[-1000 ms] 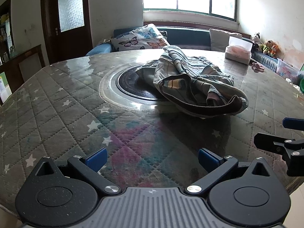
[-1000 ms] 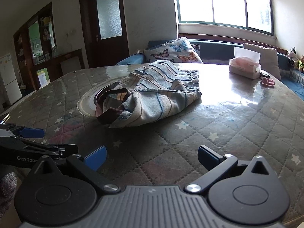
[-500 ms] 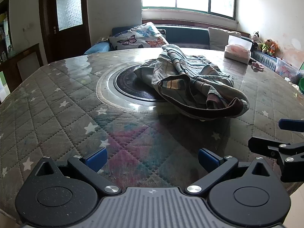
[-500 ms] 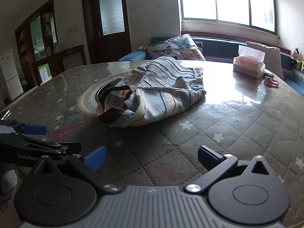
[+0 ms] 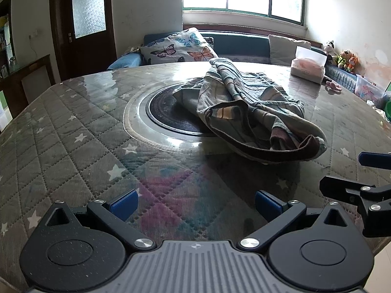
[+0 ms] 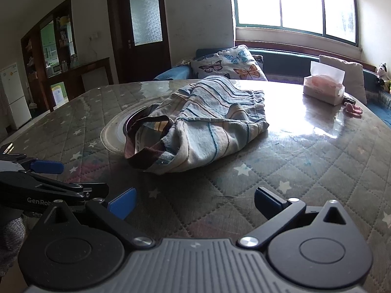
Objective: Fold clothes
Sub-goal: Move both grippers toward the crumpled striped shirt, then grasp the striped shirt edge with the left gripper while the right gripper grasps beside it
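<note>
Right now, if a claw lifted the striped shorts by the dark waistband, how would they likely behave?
The striped shorts lie crumpled in soft folds, so they would probably hang limp and unfold rather than hold shape. The thin cloth looks light. The table shows a glossy, reflective cover, so a push may slide them rather than bunch them. The waistband stands open, likely easy to pinch.

A round table (image 5: 61, 131) carries a quilted, star-printed cover under a glossy clear sheet. At its centre sits a dark round disc (image 5: 168, 112) ringed in pale metal. Near the far right edge stands a tissue box (image 6: 323, 89), with a small pink thing (image 6: 353, 109) (too small to identify) just beside it. Beyond the far edge, a butterfly-print cushion (image 5: 179, 48) leans on a blue bench below the window (image 6: 295, 5).
</note>
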`<action>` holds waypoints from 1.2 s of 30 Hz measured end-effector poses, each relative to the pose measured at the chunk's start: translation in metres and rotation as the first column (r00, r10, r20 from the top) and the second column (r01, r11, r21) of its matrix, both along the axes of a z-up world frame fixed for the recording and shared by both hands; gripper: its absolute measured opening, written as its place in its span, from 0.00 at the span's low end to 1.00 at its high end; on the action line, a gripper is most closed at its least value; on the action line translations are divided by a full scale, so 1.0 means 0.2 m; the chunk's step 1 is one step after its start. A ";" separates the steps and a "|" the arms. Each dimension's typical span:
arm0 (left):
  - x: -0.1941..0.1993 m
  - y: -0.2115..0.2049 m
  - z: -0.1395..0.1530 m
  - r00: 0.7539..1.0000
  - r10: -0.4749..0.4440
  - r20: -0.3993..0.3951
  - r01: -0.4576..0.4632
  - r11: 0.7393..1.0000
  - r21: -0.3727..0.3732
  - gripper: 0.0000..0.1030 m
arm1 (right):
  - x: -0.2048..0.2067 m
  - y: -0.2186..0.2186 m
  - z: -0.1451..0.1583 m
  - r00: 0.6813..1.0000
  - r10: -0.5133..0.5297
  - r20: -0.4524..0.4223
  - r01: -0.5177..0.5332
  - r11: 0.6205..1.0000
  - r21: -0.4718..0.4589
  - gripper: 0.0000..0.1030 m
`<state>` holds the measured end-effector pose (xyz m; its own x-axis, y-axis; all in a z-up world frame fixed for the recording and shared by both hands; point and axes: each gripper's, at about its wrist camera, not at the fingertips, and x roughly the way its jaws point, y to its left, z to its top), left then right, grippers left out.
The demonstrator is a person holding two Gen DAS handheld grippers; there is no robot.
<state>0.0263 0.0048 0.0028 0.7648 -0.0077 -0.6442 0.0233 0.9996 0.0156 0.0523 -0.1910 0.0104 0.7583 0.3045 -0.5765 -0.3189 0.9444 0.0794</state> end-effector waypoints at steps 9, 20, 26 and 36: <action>0.05 0.03 0.04 1.000 0.005 0.015 -0.005 1.000 0.009 1.00 | 0.05 0.00 0.05 1.000 0.004 0.020 -0.004 1.000 -0.007 1.00; 0.15 0.05 0.10 0.999 0.009 0.039 -0.010 0.999 0.037 1.00 | 0.15 0.03 0.12 0.999 0.022 0.041 -0.021 0.999 -0.025 1.00; 0.25 0.07 0.15 0.998 0.013 0.057 -0.016 0.999 0.050 0.95 | 0.25 0.06 0.15 0.999 0.041 0.030 -0.041 0.999 -0.027 1.00; 0.46 0.14 0.20 0.999 0.005 0.048 -0.007 0.999 0.039 0.65 | 0.47 0.11 0.21 0.998 0.069 0.001 -0.069 0.998 -0.009 0.86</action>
